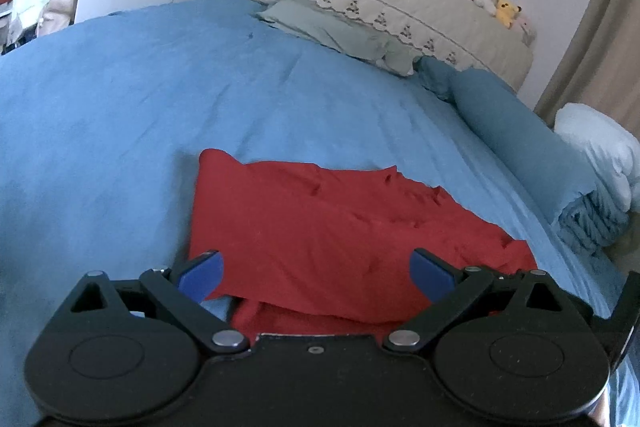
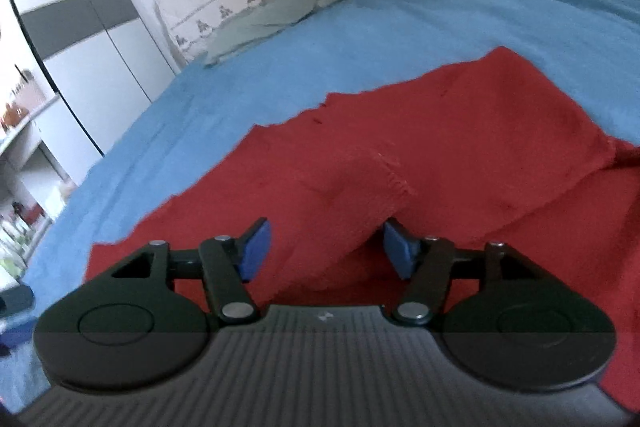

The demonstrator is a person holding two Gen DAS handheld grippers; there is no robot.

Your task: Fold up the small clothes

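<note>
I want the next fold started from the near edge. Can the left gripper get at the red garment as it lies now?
Probably yes. The left gripper has its jaws open right over the red garment, which lies flat on the blue bedsheet, and nothing sits between them.

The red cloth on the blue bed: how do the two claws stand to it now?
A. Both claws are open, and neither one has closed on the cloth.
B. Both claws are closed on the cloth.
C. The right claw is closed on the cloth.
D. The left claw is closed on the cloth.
A: the left claw and the right claw both have their blue fingers wide apart above the red cloth.
</note>
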